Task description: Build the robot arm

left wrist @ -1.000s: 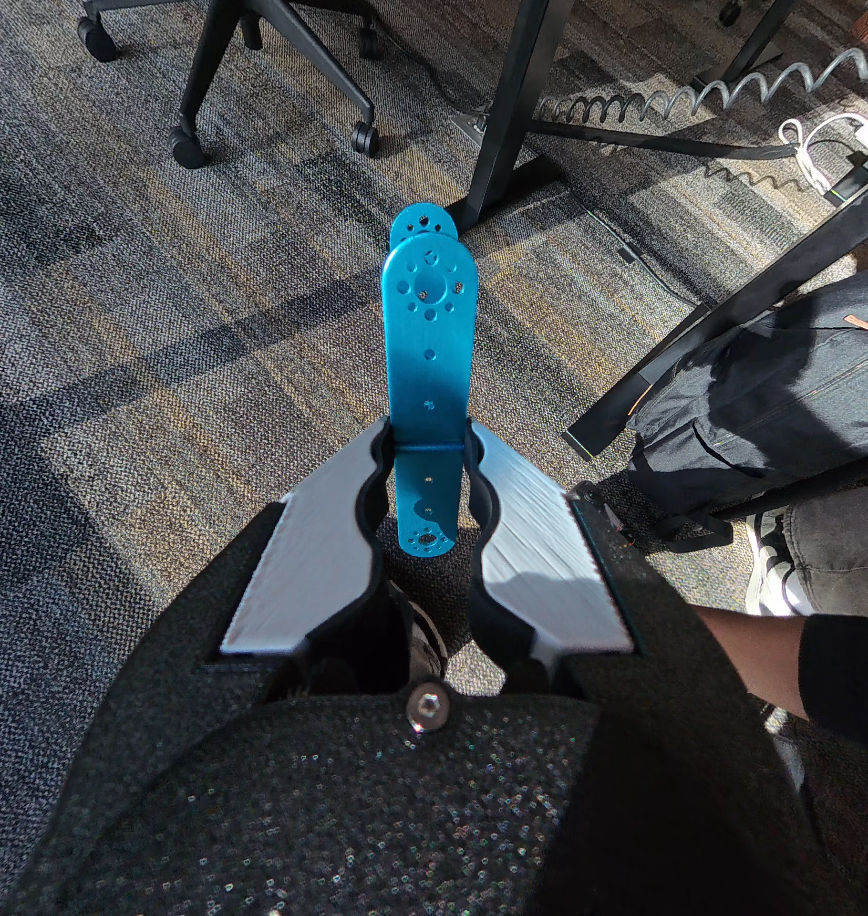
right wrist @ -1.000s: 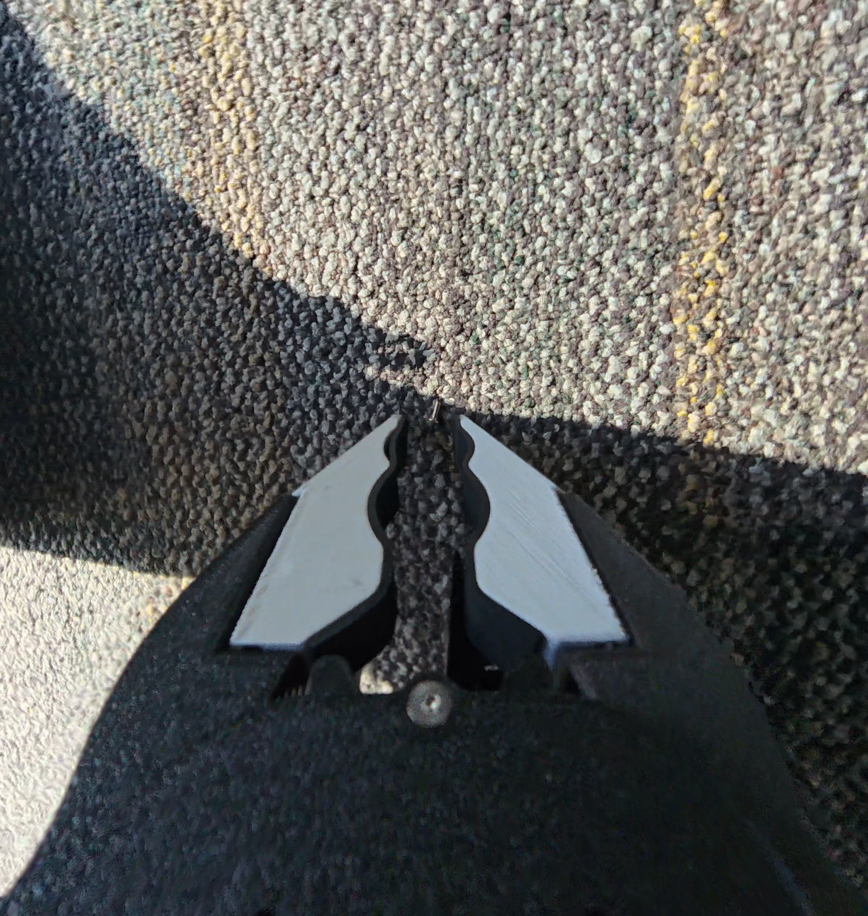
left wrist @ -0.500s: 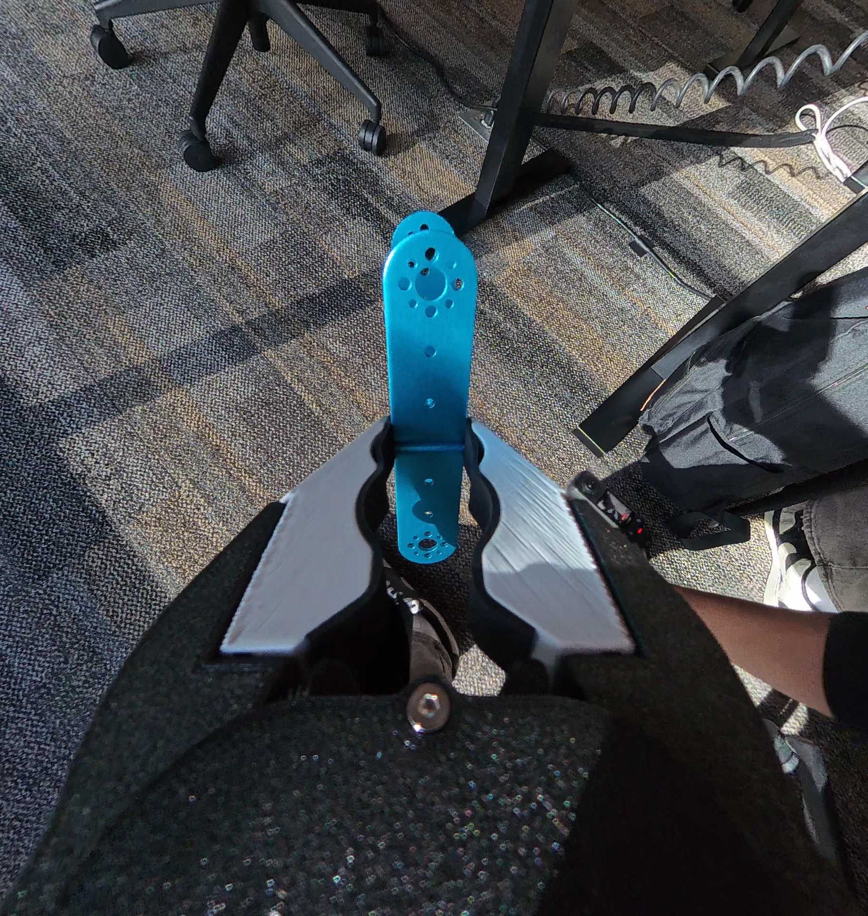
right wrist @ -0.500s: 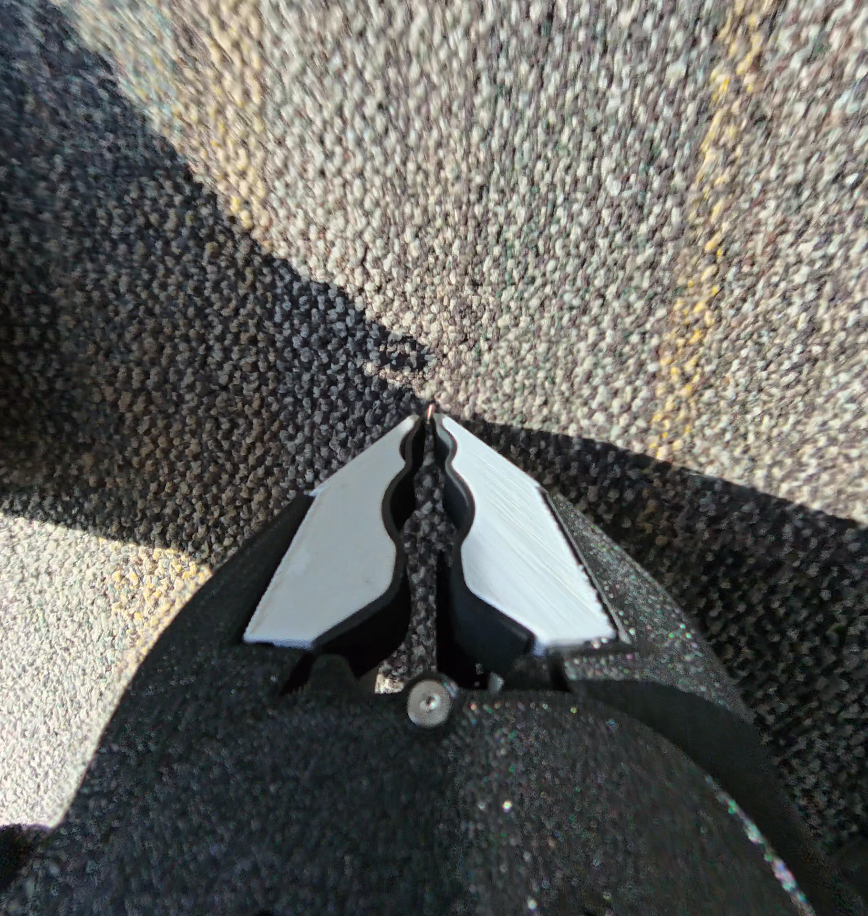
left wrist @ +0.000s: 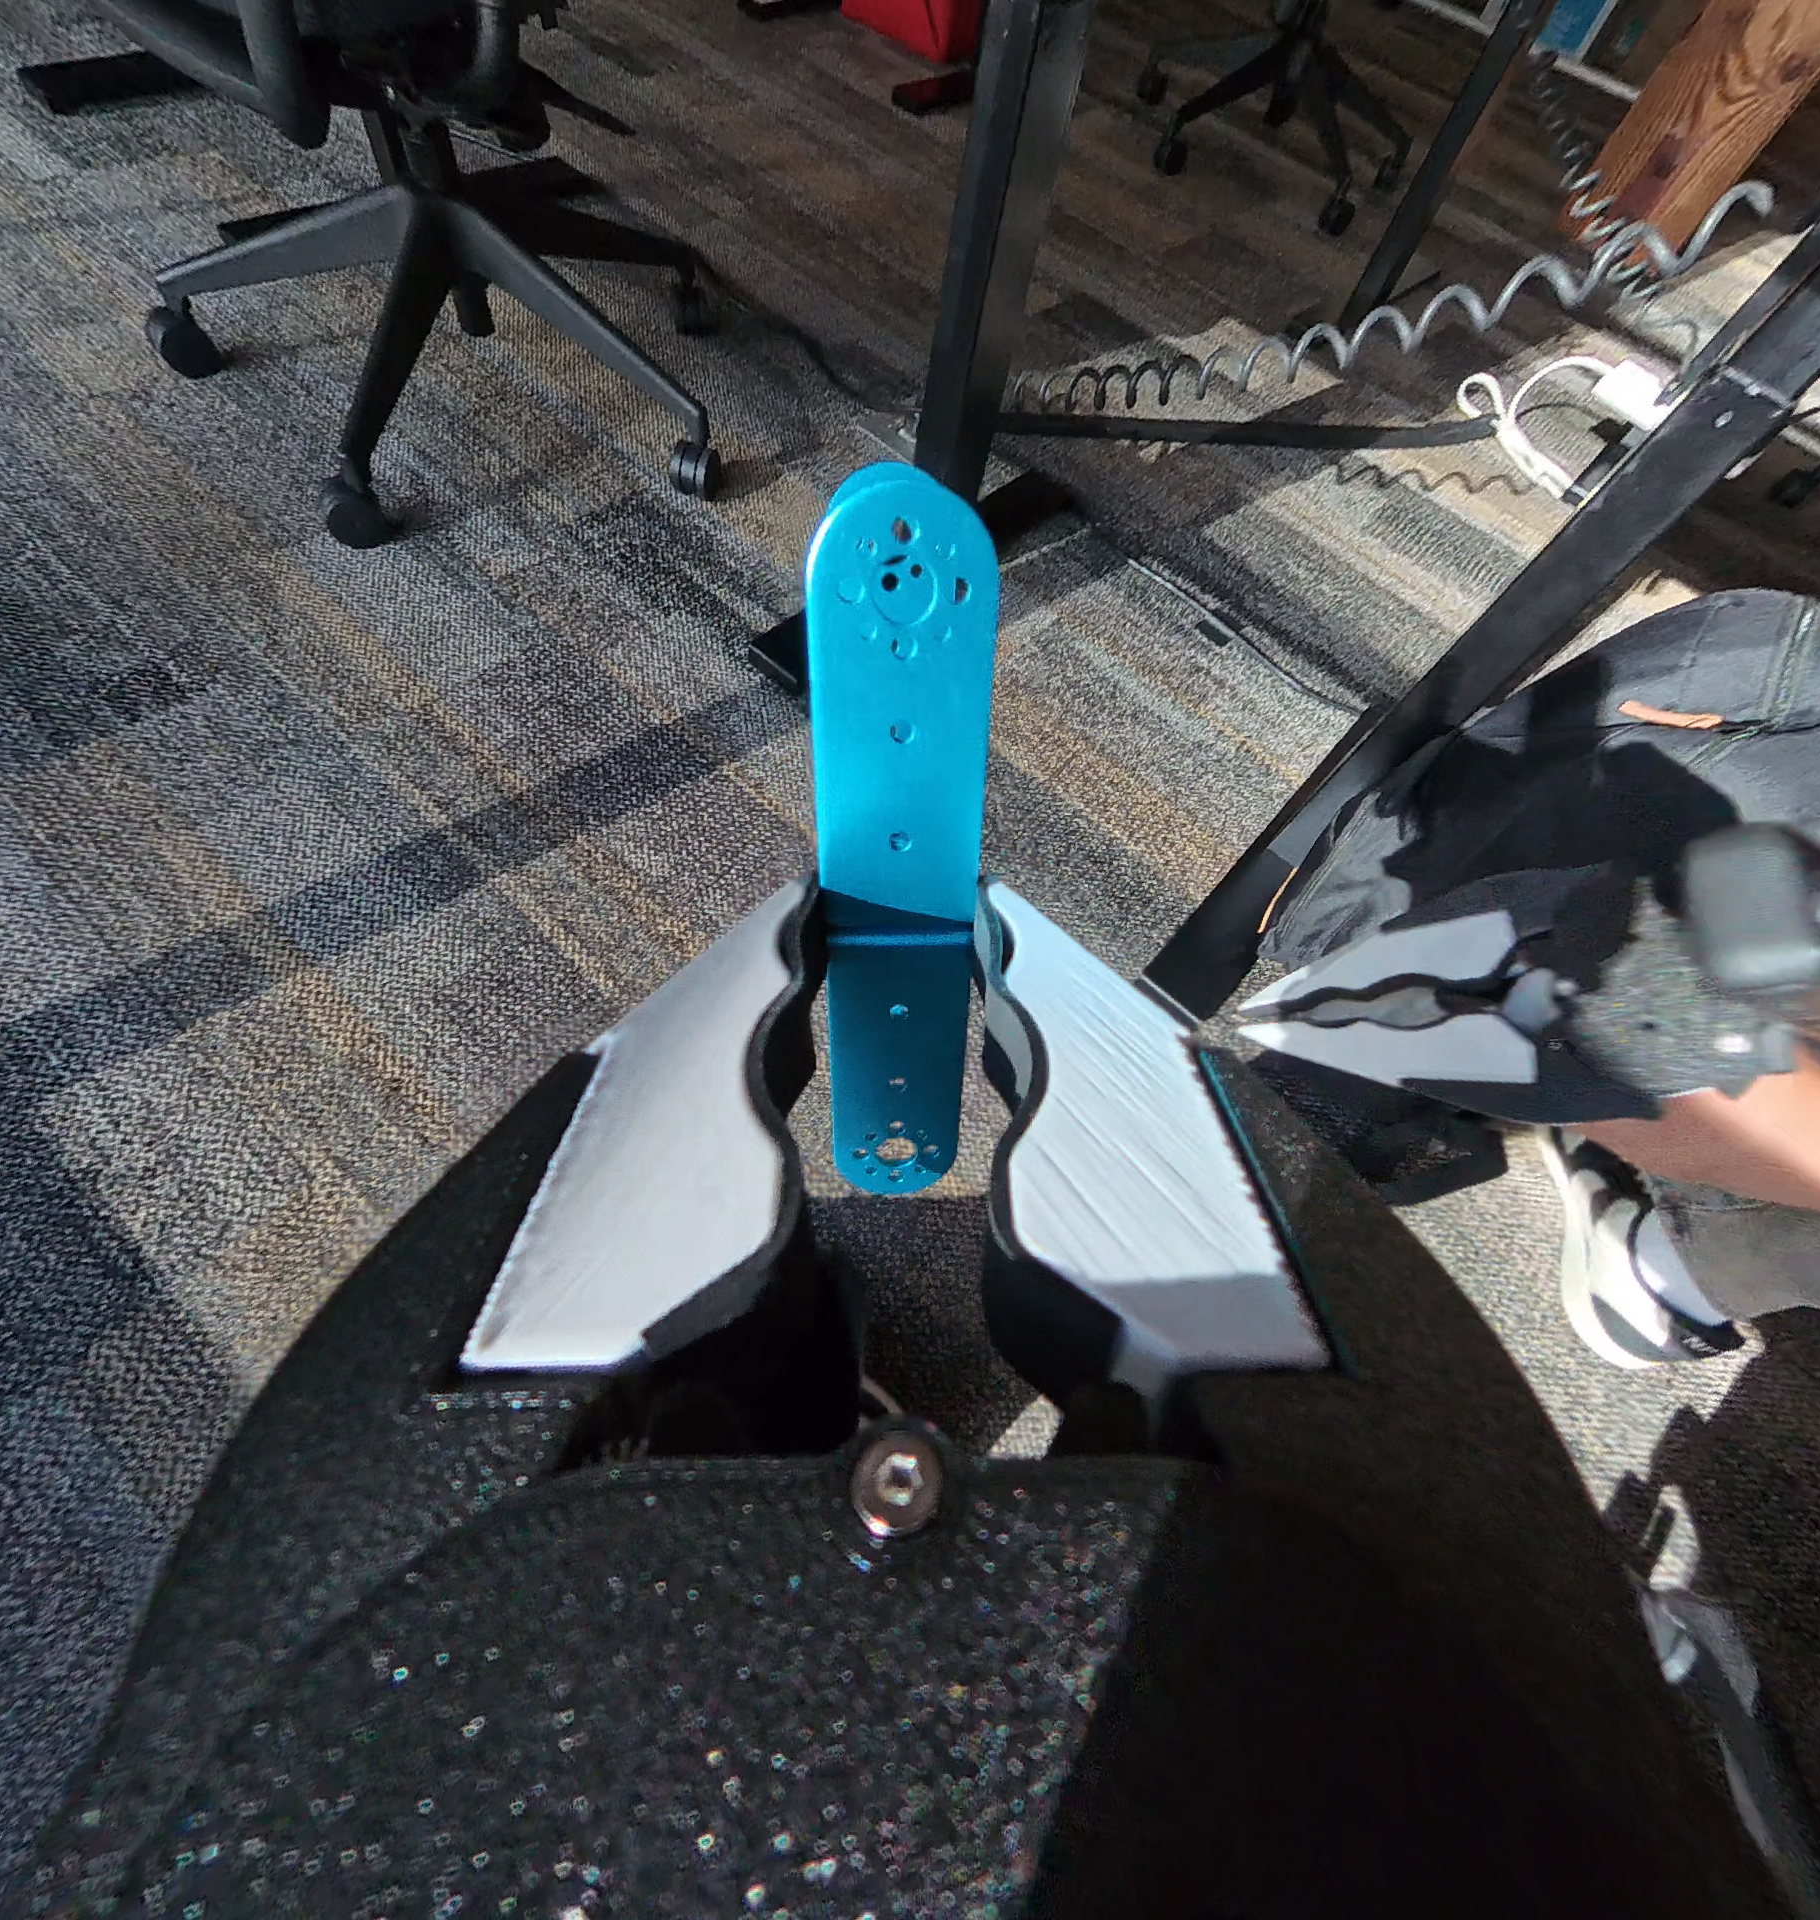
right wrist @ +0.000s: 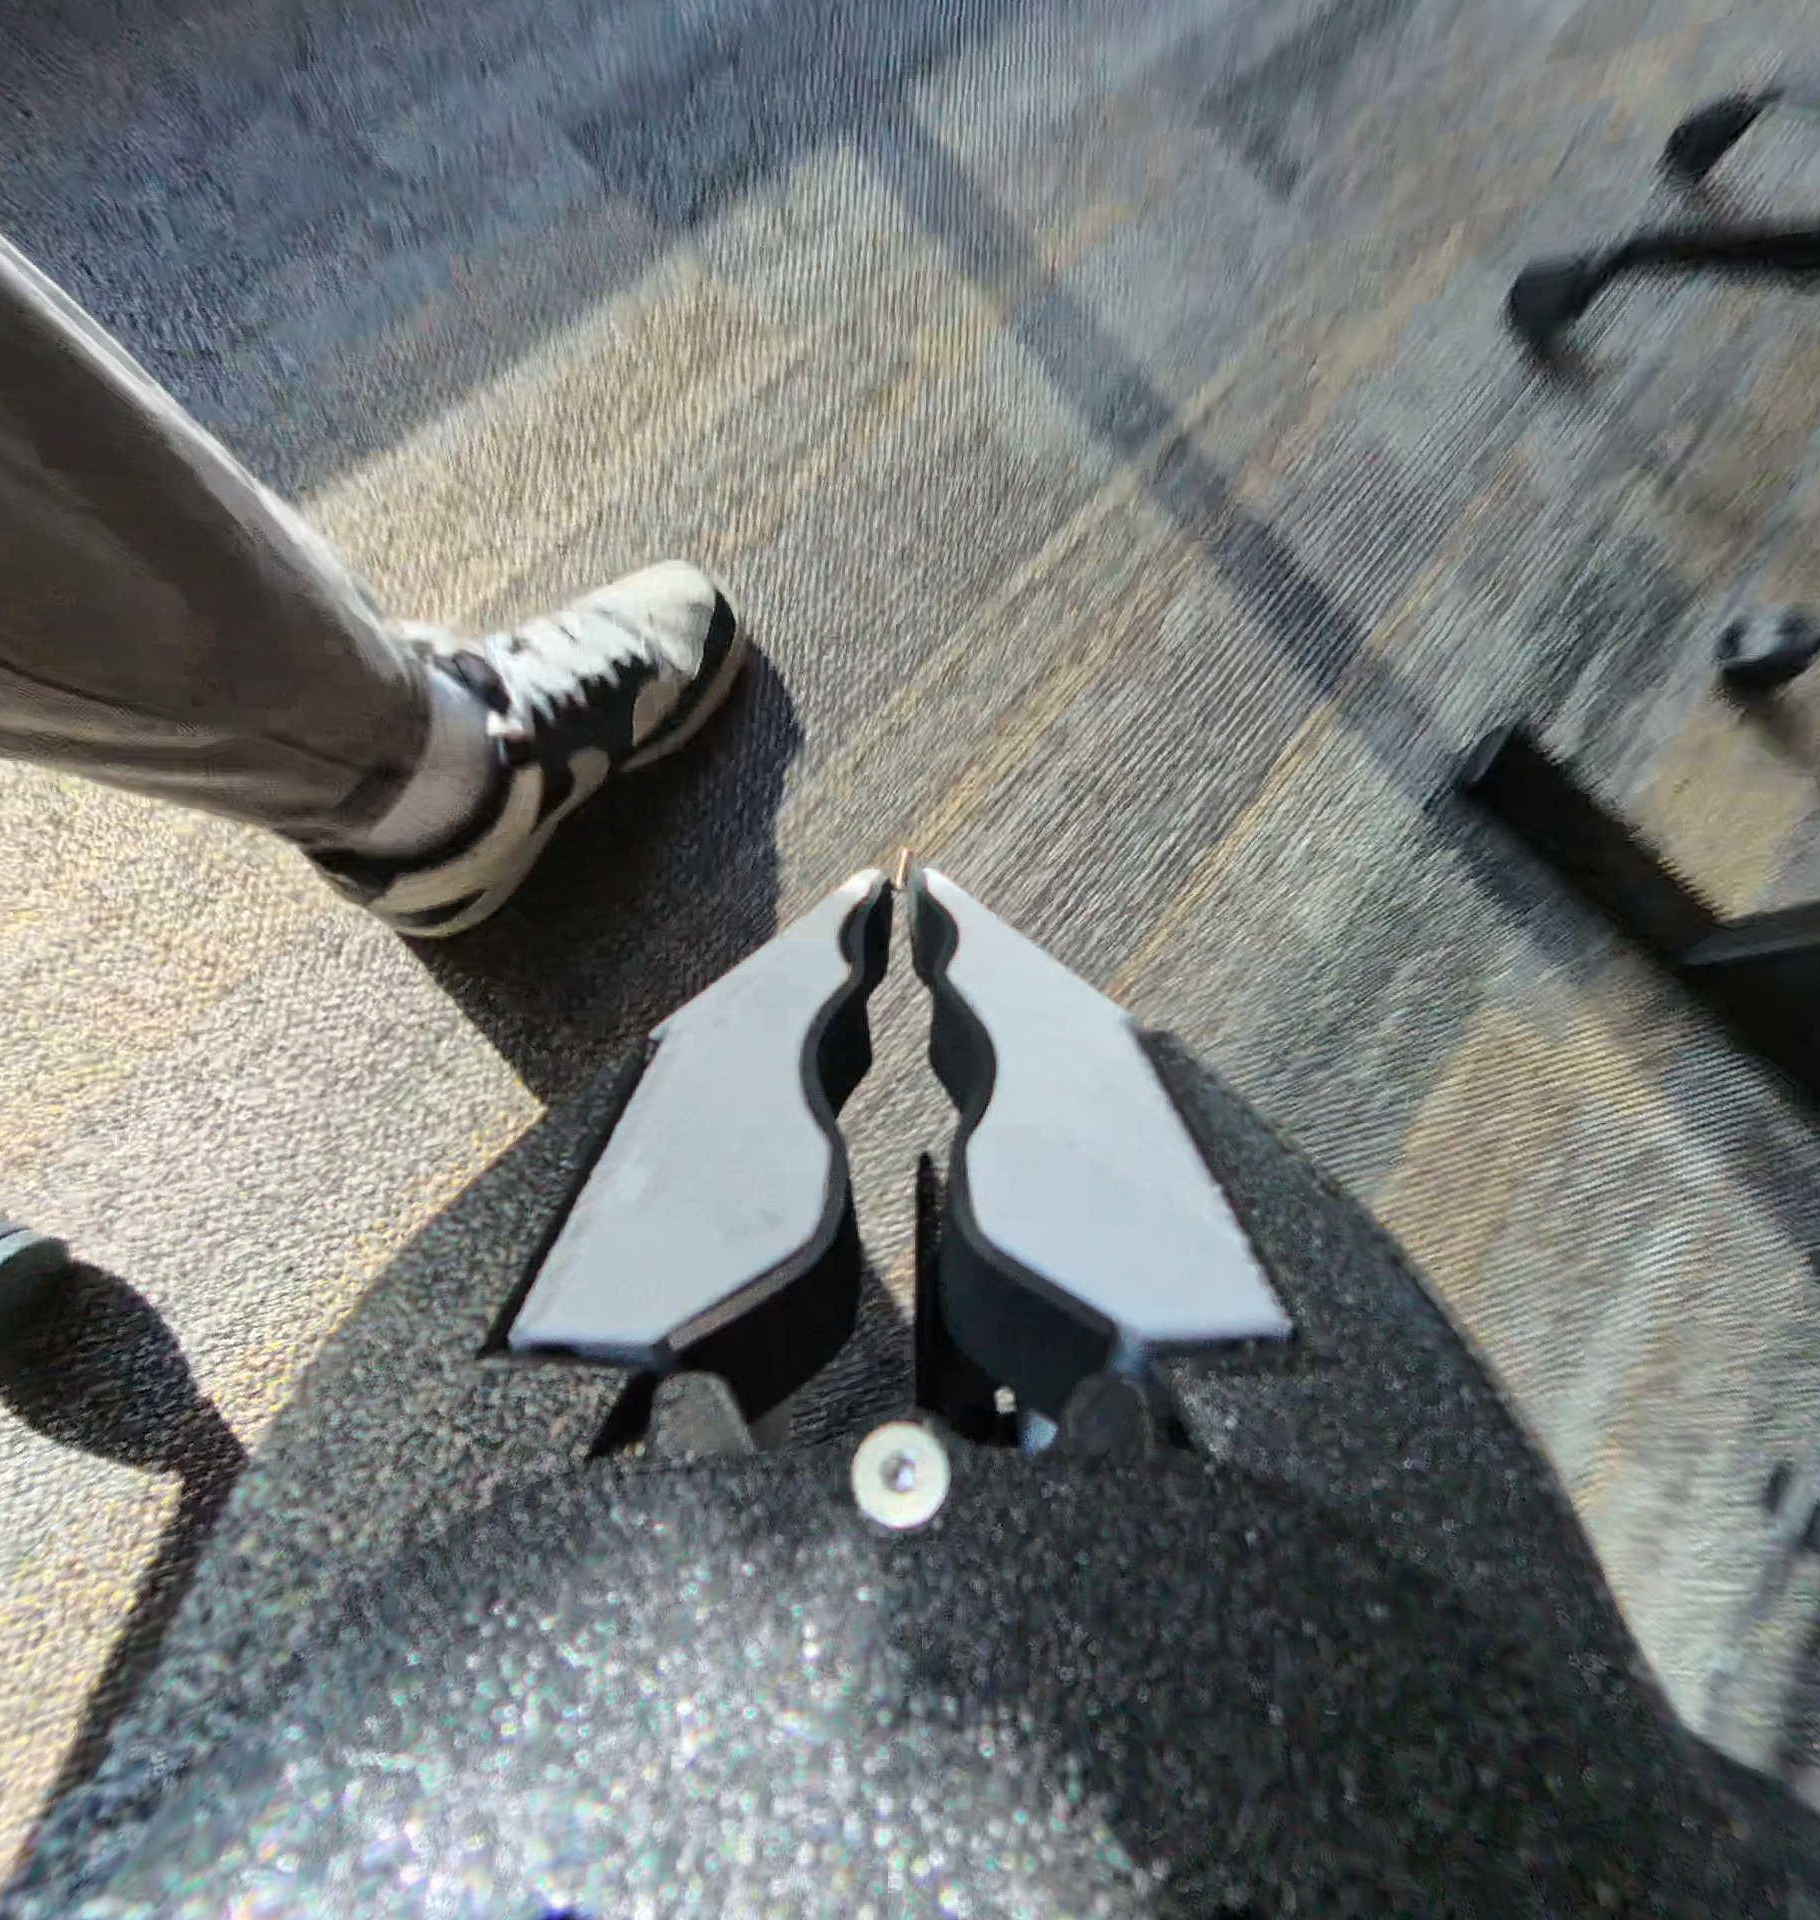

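My left gripper is shut on a blue metal bracket with drilled holes. It grips the bracket at its bend, one arm pointing forward and one back between the fingers, above the carpet. My right gripper is shut on a tiny copper-coloured pin that sticks out just past its tips. It is raised off the carpet. The right gripper also shows in the left wrist view, blurred, close to the right of my left gripper, with its tips pointing towards it.
Patterned carpet lies below. An office chair base, a black desk leg, a coiled cable and a dark bag lie ahead and to the right. A person's trouser leg and black-and-white shoe stand to the left, with another chair base at the right.
My right gripper closed on the tiny pin at the carpet and lifted away fast, coming into the left wrist view. My left gripper tilted up a little, still holding the bracket.
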Motion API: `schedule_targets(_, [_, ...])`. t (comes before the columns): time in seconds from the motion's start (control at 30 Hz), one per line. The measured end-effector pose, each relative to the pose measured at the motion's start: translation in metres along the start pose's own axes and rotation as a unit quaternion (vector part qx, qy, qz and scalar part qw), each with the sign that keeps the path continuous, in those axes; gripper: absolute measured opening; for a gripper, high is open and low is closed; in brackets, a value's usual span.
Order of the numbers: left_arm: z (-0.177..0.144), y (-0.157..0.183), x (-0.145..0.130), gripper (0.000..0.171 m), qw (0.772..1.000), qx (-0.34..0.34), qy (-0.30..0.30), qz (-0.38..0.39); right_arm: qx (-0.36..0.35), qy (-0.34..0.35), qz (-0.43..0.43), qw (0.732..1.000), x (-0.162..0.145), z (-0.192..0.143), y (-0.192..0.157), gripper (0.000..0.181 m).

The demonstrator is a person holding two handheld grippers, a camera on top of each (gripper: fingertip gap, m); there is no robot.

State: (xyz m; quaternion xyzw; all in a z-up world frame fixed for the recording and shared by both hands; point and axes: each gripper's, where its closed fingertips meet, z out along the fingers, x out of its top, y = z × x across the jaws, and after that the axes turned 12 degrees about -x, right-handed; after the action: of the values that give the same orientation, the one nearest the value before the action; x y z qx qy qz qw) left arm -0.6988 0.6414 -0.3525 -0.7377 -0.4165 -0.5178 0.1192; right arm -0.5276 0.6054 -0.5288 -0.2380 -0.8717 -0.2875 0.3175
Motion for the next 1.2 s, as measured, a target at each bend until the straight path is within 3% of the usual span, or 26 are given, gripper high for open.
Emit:
schedule_targets(0.1, [0.000,0.025,0.009,0.026,0.998,-0.054,0.026,-0.002,-0.034,0.053,-0.062,0.996,0.085,-0.083,0.021,0.003])
schedule_targets(0.23, [-0.009,0.109,0.052,0.026,0.976,-0.189,0.108,-0.001,-0.099,0.101,-0.125,0.982,0.177,-0.217,0.041,0.002])
schedule_targets(0.3, [-0.025,0.175,0.095,0.025,0.951,-0.261,0.164,0.029,-0.139,0.103,-0.171,0.970,0.202,-0.284,0.051,0.002])
schedule_targets(0.4, [-0.045,0.278,0.152,0.026,0.911,-0.338,0.220,0.086,-0.207,0.097,-0.205,0.952,0.212,-0.387,0.085,0.002])
schedule_targets(0.5, [-0.042,0.370,0.187,0.026,0.896,-0.325,0.243,0.183,-0.270,0.076,-0.221,0.934,0.195,-0.491,0.129,0.003])
schedule_targets(0.63, [-0.021,0.495,0.202,0.026,0.857,-0.290,0.248,0.346,-0.335,0.004,-0.317,0.887,0.143,-0.602,0.174,0.003])
schedule_targets(0.73, [0.000,0.570,0.214,0.026,0.814,-0.258,0.272,0.442,-0.367,-0.054,-0.405,0.835,0.105,-0.662,0.192,0.002])
schedule_targets(0.83, [0.026,0.632,0.219,0.026,0.784,-0.251,0.310,0.476,-0.365,-0.113,-0.459,0.802,0.068,-0.697,0.203,0.002])
schedule_targets(0.9, [0.039,0.672,0.215,0.026,0.774,-0.284,0.323,0.464,-0.356,-0.157,-0.494,0.778,0.043,-0.713,0.210,0.002])
schedule_targets(0.97, [0.043,0.711,0.210,0.026,0.766,-0.395,0.311,0.401,-0.341,-0.202,-0.516,0.760,0.019,-0.732,0.219,0.002])
schedule_targets(1.07, [0.043,0.748,0.211,0.026,0.753,-0.557,0.219,0.273,-0.326,-0.229,-0.538,0.743,0.006,-0.760,0.230,0.002])
schedule_targets(1.13, [0.032,0.768,0.210,0.026,0.710,-0.662,0.144,0.192,-0.309,-0.241,-0.574,0.719,0.001,-0.773,0.232,0.002])
schedule_targets(1.2, [0.033,0.779,0.217,0.026,0.690,-0.702,0.096,0.149,-0.297,-0.243,-0.616,0.688,-0.002,-0.782,0.231,0.002])
